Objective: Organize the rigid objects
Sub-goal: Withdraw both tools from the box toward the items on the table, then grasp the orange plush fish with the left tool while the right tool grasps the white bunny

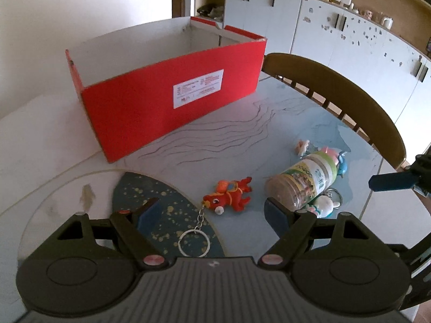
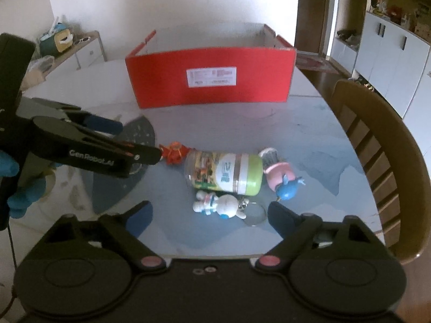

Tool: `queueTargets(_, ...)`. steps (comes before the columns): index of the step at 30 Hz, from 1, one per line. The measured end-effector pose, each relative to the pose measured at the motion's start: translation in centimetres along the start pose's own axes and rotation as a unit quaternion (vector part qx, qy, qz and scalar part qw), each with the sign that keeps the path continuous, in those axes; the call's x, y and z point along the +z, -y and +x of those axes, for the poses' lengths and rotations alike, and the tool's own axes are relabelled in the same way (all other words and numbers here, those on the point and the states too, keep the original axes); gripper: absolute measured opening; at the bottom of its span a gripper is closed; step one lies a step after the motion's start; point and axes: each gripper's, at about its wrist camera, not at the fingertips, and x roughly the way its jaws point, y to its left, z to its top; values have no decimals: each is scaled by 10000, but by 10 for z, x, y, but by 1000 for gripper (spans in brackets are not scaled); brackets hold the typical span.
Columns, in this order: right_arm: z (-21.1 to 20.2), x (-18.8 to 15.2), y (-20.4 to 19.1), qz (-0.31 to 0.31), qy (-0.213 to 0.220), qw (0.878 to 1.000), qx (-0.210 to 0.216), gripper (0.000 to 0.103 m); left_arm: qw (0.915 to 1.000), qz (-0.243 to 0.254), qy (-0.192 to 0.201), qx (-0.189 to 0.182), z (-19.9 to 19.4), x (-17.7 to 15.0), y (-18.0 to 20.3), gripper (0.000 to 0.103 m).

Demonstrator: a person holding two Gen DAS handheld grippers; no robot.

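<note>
A red open box (image 1: 167, 94) stands at the back of the table (image 1: 229, 132); it also shows in the right wrist view (image 2: 212, 80). My left gripper (image 1: 212, 215) is open, with a red toy keychain (image 1: 229, 196) lying between its fingers. A clear jar with a green lid (image 1: 304, 185) lies on its side beside the right finger. My right gripper (image 2: 207, 219) is open and empty, just in front of a white rabbit keychain (image 2: 221, 204). The jar (image 2: 223, 173), a pink toy (image 2: 277, 172) and a blue toy (image 2: 289, 188) lie beyond it.
A wooden chair (image 2: 382, 145) stands at the table's right edge, also visible in the left wrist view (image 1: 336, 99). White cabinets (image 1: 350, 40) line the far wall. The left gripper's body (image 2: 89, 148) reaches in from the left above the table.
</note>
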Motion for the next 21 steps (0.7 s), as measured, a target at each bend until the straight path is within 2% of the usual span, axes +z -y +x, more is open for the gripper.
queueTargets(8, 23, -1, 7, 93, -169, 9997, 124, 80, 9999, 32, -117, -41, 25, 1, 3, 83)
queueTargets(18, 39, -3, 7, 51, -246, 9995, 197, 79, 9997, -48, -202, -127, 41, 1, 5, 82)
queueTargets(20, 40, -2, 8, 62, -248, 9995, 205, 75, 9998, 1, -180, -127, 41, 1, 6, 82)
queueTargets(21, 41, -2, 8, 63, -254, 9995, 200, 74, 9998, 15, -159, -120, 41, 1, 7, 79)
